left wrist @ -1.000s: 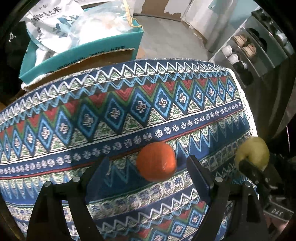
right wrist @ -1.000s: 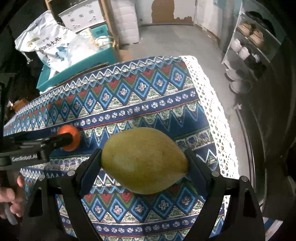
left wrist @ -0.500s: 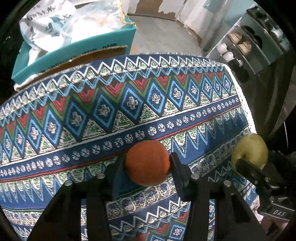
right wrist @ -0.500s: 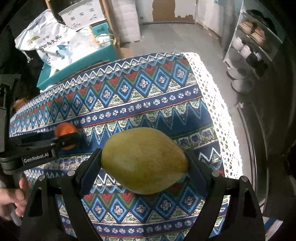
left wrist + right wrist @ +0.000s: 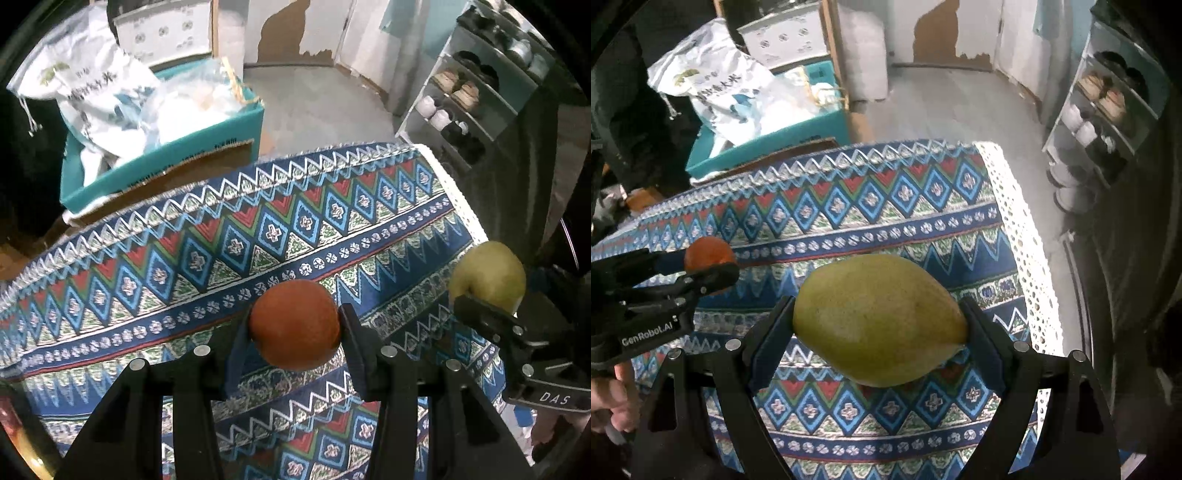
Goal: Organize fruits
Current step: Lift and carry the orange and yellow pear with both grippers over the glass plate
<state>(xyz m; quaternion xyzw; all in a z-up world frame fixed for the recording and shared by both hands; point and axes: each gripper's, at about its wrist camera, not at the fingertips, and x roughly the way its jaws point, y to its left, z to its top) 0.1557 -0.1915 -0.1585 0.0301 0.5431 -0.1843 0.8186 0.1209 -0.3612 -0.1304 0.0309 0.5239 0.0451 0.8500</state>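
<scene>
I've got L gripper (image 5: 295, 332) clamped on orange (image 5: 294, 325), R gripper (image 5: 881, 325) on mango (image 5: 879, 319); I'd lift both level, no squeezing harder.

Ahead of you the patterned tablecloth (image 5: 849, 229) lies bare all the way to its far edge, so either gripper can pass over it. To your right the lace border (image 5: 1019, 236) marks the drop to open floor (image 5: 945, 107); the shoe rack (image 5: 1108, 107) stands well apart. Beyond the far-left edge, the teal box (image 5: 162, 158) and white sack (image 5: 92, 96) stand in the way.
</scene>
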